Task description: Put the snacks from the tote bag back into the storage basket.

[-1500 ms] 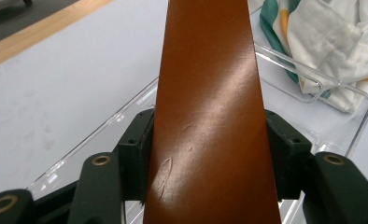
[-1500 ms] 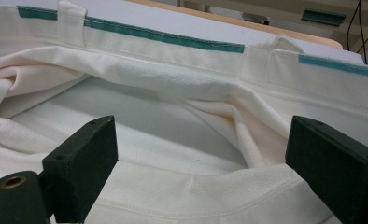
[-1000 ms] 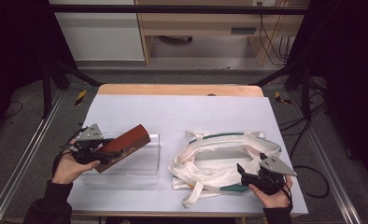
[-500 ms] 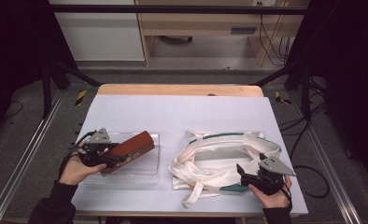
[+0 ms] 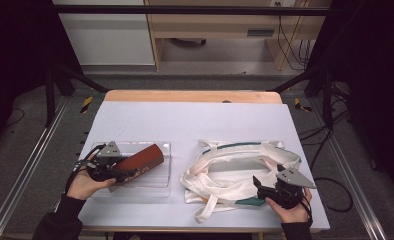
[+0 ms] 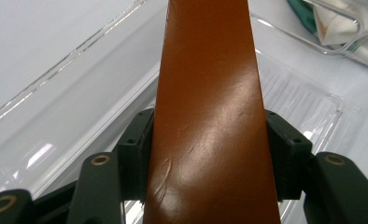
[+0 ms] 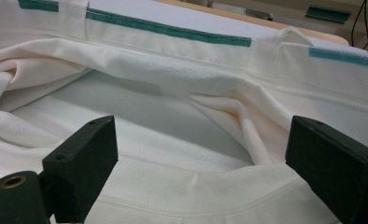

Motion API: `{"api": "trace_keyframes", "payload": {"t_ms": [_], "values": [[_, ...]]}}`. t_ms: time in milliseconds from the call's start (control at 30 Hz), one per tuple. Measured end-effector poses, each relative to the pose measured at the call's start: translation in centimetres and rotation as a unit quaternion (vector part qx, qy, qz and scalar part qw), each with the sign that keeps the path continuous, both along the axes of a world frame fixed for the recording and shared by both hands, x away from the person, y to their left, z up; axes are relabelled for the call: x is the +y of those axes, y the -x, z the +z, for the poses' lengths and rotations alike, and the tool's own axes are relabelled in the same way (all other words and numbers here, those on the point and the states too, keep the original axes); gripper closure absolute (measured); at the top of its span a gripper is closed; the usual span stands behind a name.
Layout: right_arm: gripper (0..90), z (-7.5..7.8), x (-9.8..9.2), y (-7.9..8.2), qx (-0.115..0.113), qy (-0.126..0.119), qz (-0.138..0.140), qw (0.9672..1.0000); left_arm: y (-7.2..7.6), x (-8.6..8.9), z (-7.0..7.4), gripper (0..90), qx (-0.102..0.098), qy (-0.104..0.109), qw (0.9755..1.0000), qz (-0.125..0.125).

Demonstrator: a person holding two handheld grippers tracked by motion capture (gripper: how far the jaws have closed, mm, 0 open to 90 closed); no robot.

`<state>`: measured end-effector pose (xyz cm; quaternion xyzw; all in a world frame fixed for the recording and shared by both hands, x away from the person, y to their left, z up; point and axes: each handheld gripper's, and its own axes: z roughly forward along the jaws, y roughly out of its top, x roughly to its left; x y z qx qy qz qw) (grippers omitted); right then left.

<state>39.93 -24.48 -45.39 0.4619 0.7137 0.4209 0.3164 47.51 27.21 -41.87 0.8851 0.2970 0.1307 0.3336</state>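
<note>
In the left gripper view the near end of the reddish-brown leather case [image 6: 210,116] runs off the bottom edge and its far end off the top, so neither end can be made out, and what kind of case it is stays unclear. The left gripper [image 5: 116,169] has its fingers [image 6: 135,149] pinching this case from both sides, the smooth brown face filling the space between them. Beneath the fingers lies the clear plastic tray [image 5: 162,150], its ridged floor and raised rim showing on either side of the case; whether the case touches the tray floor cannot be told. From the high view the case lies slanted over the tray, its far end beyond the fingers pointing toward the tote bag [image 5: 235,167]. The right gripper [image 5: 261,186] has its fingers [image 7: 86,161] spread wide on either side of the bag's near rim, with white fabric between them and touching neither pad as far as can be seen. Ahead of these fingers the bag's mouth gapes open, green-trimmed along its far rim. Beyond both sets of fingers the white worktop [image 5: 195,117] lies bare up to its wooden far edge.
</note>
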Motion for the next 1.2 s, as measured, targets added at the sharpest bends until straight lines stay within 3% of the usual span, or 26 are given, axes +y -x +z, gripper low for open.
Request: {"api": "trace_keyframes", "payload": {"t_ms": [433, 633, 767, 967, 1200], "values": [[9.9, 0.1, 0.0, 0.1, -0.001, 0.0, 0.001, 1.0, 0.1, -0.2, -0.5, 39.2, 0.005, -0.012, 0.9996, 0.026], [9.9, 0.1, 0.0, 0.1, 0.0, -0.001, 0.0, 1.0, 0.4, 0.3, -0.3, 36.5, -0.001, 0.009, 0.9994, 0.034], [9.9, 0.1, 0.1, 0.1, -0.001, -0.001, 0.001, 1.0, 1.2, 0.4, 0.6, 38.2, -0.021, 0.032, 0.9983, 0.045], [9.9, 0.1, 0.1, 0.2, -0.001, 0.0, 0.001, 1.0, 2.8, 0.6, 1.6, 54.8, -0.048, 0.039, 0.9957, 0.069], [9.9, 0.1, 0.0, 0.3, -0.003, 0.0, 0.0, 1.0, 4.4, 0.4, 1.2, 73.5, -0.042, 0.044, 0.9945, 0.085]]}}
